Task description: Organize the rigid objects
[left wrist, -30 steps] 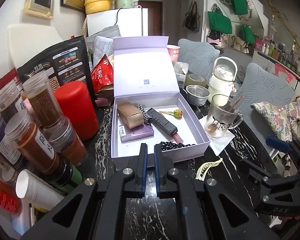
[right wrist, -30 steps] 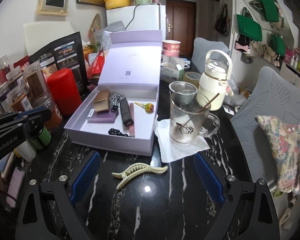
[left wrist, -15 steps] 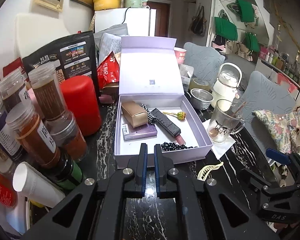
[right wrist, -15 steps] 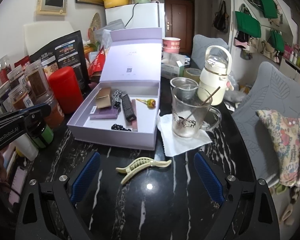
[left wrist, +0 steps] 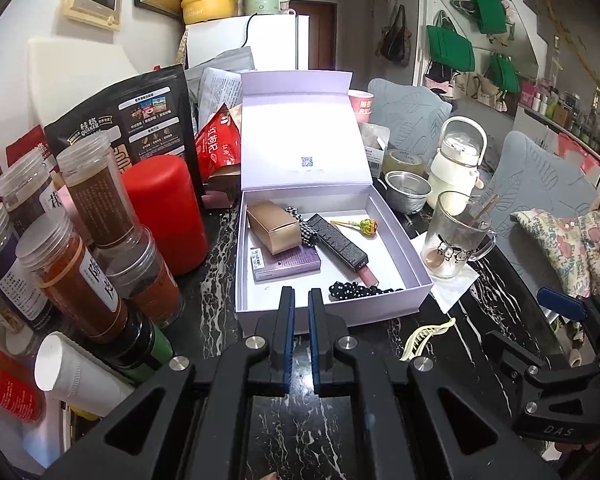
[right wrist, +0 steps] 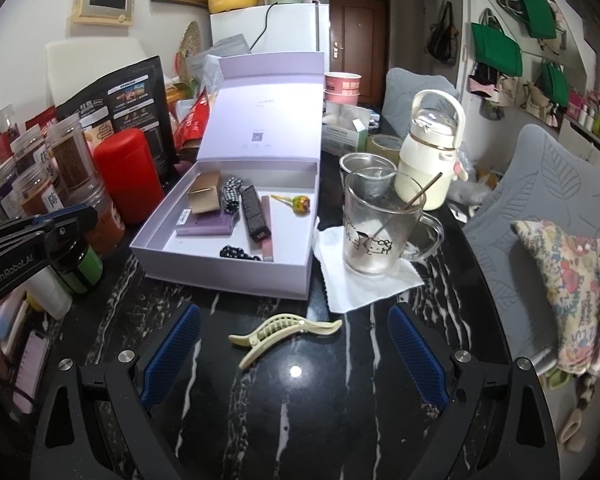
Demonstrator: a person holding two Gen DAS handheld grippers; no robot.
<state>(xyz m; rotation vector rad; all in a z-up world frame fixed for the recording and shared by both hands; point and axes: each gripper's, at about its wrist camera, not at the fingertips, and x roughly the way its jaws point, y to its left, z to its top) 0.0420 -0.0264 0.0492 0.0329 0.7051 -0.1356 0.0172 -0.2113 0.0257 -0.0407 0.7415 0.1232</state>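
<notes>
A cream hair claw clip lies on the black marble table just in front of an open lilac box; it also shows in the left wrist view. The box holds a gold carton, a purple case, a black tube, a lollipop and black beads. My right gripper is open and empty, with the clip between its fingers. My left gripper is shut and empty, at the box's near wall.
Spice jars and a red canister crowd the left. A glass mug with a stirrer stands on a white napkin right of the box. A white bottle and steel bowl stand behind.
The right gripper has moved forward, so the clip now sits between its open fingers. The left gripper has drawn slightly back and up from the box. Nothing was grasped.
</notes>
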